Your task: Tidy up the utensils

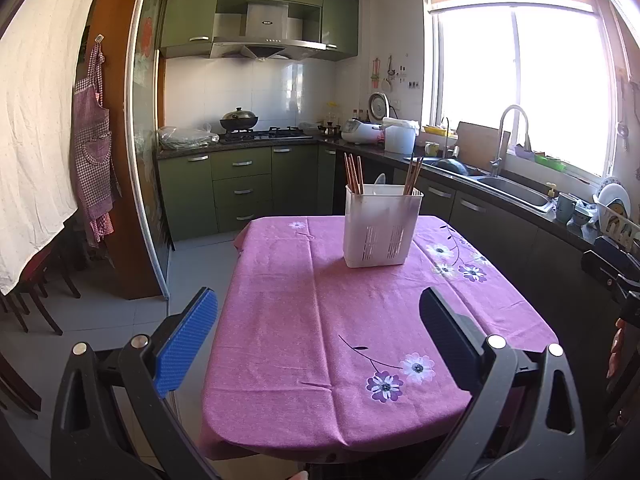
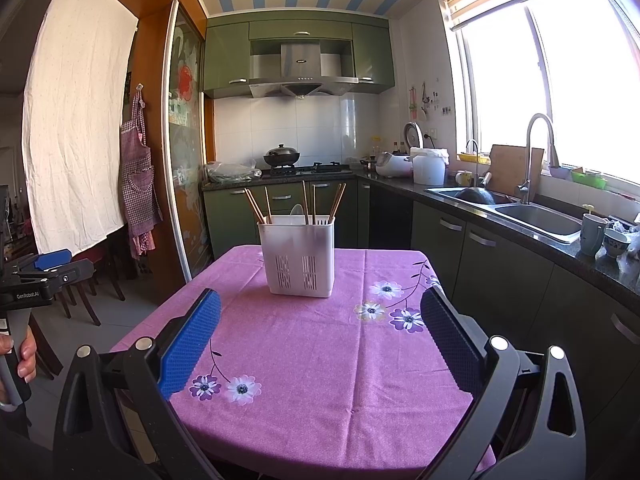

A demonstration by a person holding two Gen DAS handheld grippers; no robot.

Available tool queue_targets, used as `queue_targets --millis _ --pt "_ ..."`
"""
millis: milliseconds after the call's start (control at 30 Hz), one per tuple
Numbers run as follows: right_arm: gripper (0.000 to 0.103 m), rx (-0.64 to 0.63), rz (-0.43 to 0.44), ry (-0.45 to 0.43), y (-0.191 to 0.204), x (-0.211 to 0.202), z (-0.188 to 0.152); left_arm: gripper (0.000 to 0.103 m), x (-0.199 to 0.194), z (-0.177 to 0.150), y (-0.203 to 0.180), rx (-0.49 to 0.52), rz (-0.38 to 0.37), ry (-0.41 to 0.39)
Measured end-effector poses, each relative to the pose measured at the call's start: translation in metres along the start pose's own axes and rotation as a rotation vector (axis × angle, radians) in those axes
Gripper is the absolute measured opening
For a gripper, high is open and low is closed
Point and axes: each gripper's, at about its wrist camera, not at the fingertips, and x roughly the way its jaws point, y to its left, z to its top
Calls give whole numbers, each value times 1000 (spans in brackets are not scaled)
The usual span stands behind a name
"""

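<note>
Kitchen cabinets, a sink counter and a bright window ring the scene, and in the middle stands a table under a purple flowered tablecloth (image 1: 320, 320). On the cloth, at twelve o'clock from both cameras, sits a white plastic utensil holder (image 1: 383, 226), upright and slotted near its base. From its top rise wooden chopsticks (image 1: 353, 174), long axes near vertical and leaning slightly apart in separate clusters, with what looks like a pale spoon (image 1: 380, 179) between them. No loose utensils show on the cloth. The left gripper (image 1: 318, 320) hangs over the near edge of the table with its jaws spread wide and nothing between them; the holder lies ahead, slightly toward one o'clock. The right gripper (image 2: 320, 322) is likewise wide and empty, with the holder dead ahead, a shade toward eleven o'clock, and looming somewhat larger, so the right hand seems the nearer. The left device (image 2: 36, 276) appears at nine o'clock in the right view, gripped by a hand (image 2: 22, 354). A grasp of any chopstick would likely need the jaws to close across its upright shaft from the side.
</note>
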Motion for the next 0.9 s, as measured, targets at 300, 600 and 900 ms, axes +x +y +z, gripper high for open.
queue_targets --millis 300,600,900 --pt "98 1 -2 4 1 2 -3 96 4 3 -3 5 -14 16" --pt "98 0 -2 17 3 6 -4 96 11 3 -6 22 -4 33" --pt "98 5 1 28 4 10 -6 96 15 3 -1 3 -53 12"
